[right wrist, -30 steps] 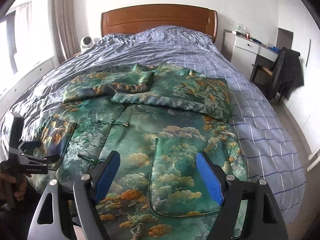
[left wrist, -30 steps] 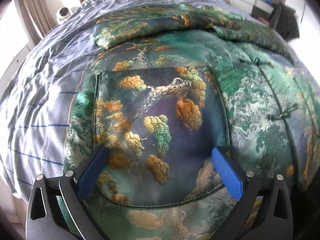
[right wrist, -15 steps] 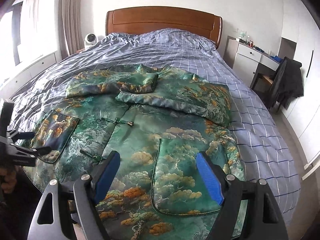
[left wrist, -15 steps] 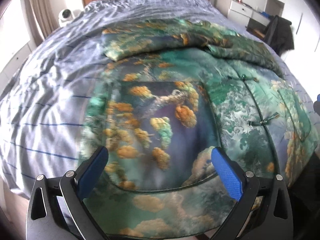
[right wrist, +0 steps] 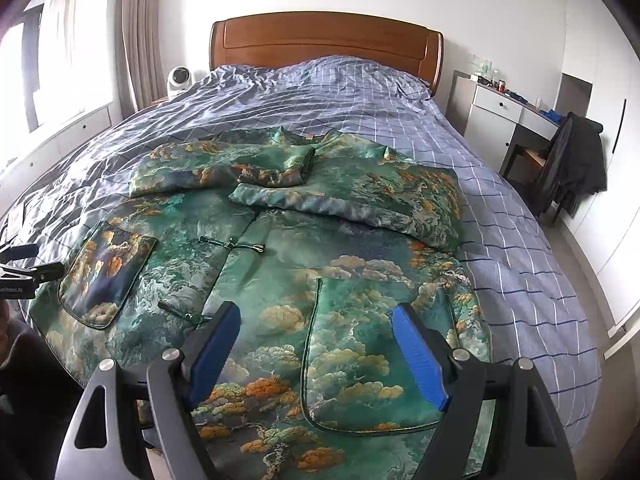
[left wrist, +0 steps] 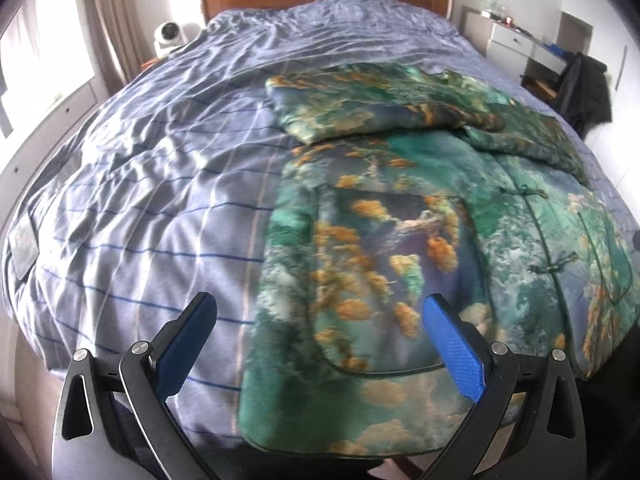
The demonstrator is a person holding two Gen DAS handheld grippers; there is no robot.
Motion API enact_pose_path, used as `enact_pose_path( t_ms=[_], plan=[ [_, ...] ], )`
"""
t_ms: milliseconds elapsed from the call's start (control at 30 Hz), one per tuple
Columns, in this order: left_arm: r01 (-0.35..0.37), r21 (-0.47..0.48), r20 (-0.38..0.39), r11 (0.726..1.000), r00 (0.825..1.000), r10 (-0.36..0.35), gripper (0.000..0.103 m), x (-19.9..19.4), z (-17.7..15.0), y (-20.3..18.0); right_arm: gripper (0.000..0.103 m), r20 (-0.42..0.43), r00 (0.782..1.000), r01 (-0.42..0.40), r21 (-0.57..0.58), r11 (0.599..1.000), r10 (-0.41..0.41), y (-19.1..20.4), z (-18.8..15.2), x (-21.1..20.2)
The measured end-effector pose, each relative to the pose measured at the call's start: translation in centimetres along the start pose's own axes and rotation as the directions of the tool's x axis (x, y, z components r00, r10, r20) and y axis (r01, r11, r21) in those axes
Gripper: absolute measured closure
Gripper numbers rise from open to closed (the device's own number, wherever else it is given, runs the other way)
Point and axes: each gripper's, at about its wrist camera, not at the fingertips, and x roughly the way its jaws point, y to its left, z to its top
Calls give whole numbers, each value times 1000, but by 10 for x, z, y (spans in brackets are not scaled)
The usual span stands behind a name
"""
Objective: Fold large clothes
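A large green silk jacket (right wrist: 320,248) with orange cloud and pine print lies front up on the bed, both sleeves folded across the chest. It also shows in the left wrist view (left wrist: 400,240). My left gripper (left wrist: 320,344) is open and empty above the jacket's left hem corner and pocket (left wrist: 384,264). My right gripper (right wrist: 316,352) is open and empty above the right pocket (right wrist: 360,344) near the hem. The left gripper also shows at the left edge of the right wrist view (right wrist: 24,268).
The bed has a blue checked duvet (right wrist: 520,240) and a wooden headboard (right wrist: 324,48). A white fan (right wrist: 179,78) stands at the bed's far left. A white dresser (right wrist: 492,120) and a chair with a dark coat (right wrist: 576,160) stand to the right.
Both grippers have pulled back and up from the jacket's hem. The left one has shifted left, so more bare duvet shows. Both stay open.
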Motion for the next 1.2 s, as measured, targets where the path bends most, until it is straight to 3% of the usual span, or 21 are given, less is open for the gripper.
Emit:
enact_pose_path(
  t_ms=[333, 667, 800, 933, 1033, 1200],
  plan=[
    [-15, -62, -38, 998, 999, 13, 1, 6, -8, 27, 23, -7, 1000, 10, 9, 1000, -10, -5, 4, 2],
    [24, -127, -72, 992, 997, -33, 1, 10, -13, 54, 23, 4, 998, 55, 2, 998, -55, -31, 14, -5],
    [152, -197, -102, 968, 979, -175, 1, 15, -19, 68, 23, -66, 996, 65, -18, 998, -66, -66, 10, -1],
    [203, -186, -144, 961, 962, -231, 1, 26, -25, 62, 23, -173, 979, 110, -11, 994, -110, -112, -10, 7],
    [232, -166, -165, 959, 952, -259, 1, 35, -27, 53, 23, -263, 964, 57, 84, 995, -33, -144, -32, 15],
    [219, -183, -217, 958, 942, -257, 1, 57, -29, 50, 23, -366, 925, -25, 206, 978, 100, -170, -72, 38]
  ],
)
